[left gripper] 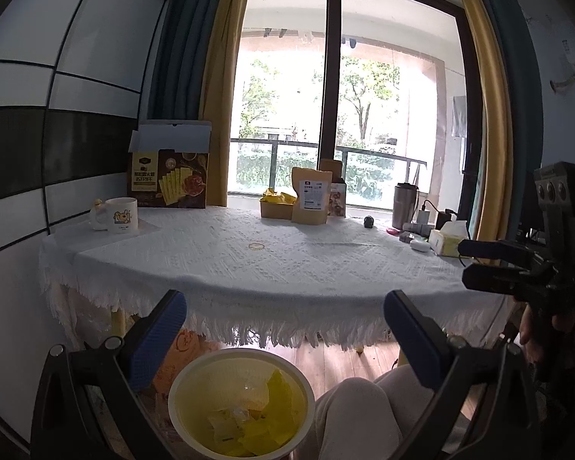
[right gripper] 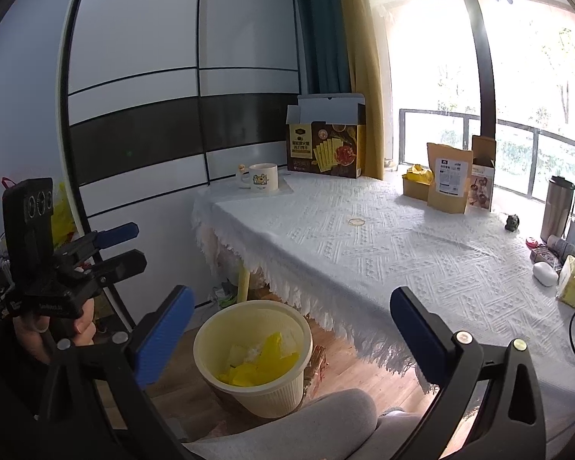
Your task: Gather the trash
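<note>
A: Trash, item one: yellow wrappers [left gripper: 276, 391] and pale scraps, lying in the cream bin [right gripper: 211, 349] on the floor at the near edge of the tabletop [right gripper: 383, 253], beside the person's knee.

B: Anything left up top?

A: One candidate: a small ring [left gripper: 257, 246], possibly a rubber band, flat on the white cloth near the middle. Whether it counts as trash I cannot tell. The cracker box [left gripper: 168, 176], mug [left gripper: 120, 214], brown pouch [left gripper: 311, 195], flask [left gripper: 404, 207] and tissue box [left gripper: 446, 237] look like keepers.

B: Claws?

A: Left claw [left gripper: 283, 329]: fingers spread wide, nothing between them, held above the bin and facing the tabletop. Right claw [right gripper: 291, 329]: likewise wide and empty, held off the near right corner of the tabletop and angled toward the left side of the room.

B: Which way does the ring lie?

A: Straight ahead of the left claw, well beyond its fingertips, across the fringe and into the cloth. From the right claw it sits ahead and slightly right, also well apart. Neither is clearly nearer; the left is the better aligned, in my judgement.

B: Long axis?

A: None to speak of; it is a flat loop, so approach angle matters little. Lying thin on the textured cloth, it may be hard to pinch.
</note>
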Tool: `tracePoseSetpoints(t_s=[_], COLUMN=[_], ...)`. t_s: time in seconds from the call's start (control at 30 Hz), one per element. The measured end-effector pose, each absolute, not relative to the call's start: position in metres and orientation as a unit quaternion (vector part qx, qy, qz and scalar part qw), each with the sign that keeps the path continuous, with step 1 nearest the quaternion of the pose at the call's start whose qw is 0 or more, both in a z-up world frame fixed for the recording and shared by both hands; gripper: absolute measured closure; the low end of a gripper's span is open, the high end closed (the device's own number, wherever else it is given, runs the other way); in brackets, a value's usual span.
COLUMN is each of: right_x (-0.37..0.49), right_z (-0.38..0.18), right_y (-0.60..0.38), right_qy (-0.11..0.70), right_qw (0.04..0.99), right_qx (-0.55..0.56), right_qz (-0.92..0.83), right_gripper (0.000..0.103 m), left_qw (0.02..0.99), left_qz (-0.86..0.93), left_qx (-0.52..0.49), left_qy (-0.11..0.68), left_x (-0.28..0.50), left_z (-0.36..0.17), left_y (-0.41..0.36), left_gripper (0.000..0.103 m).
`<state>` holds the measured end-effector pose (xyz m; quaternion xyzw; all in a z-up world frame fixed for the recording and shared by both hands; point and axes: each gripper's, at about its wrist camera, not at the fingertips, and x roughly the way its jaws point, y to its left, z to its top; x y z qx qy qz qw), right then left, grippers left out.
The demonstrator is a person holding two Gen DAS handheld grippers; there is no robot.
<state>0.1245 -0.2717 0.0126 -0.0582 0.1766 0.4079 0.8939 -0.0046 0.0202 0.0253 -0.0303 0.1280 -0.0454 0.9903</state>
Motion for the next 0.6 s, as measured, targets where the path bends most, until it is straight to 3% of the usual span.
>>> tracePoseSetpoints(t_s=[0.6], right_x=[0.1251], right_z=[0.0127], right_y=[-0.2735], right_qy=[0.173], right_qw=[0.896], right_qx=[-0.054], right_qz=[0.406], right_gripper=[0.001], left_qw=[0.99], left_qz=[-0.048], left_qx=[-0.027], left_qy=[0.128], left_x=[0.0007], left_z=[0.0248], left_y=[0.0172], left_gripper=[0.0])
